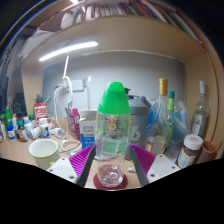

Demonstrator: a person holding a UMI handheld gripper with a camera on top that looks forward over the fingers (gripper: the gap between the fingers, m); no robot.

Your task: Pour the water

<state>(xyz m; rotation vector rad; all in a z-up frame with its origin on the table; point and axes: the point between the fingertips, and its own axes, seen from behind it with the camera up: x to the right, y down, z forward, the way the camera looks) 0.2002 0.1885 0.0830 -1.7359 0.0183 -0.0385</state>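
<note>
Two fingers (110, 165) pinch the clear green-capped bottle (112, 130) at mid-body over your small glass (109, 176). It looks thin-walled, slick and crushable, so squeeze gently as you tip.

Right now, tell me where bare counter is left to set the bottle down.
Little is free: one narrow strip of counter between the cream mug and the green-capped bottle held in the gripper. Small glass blocks ahead; bottles and jars crowd both sides.

Bright ceiling tube light (68, 50), fisheye-warped edges
</note>
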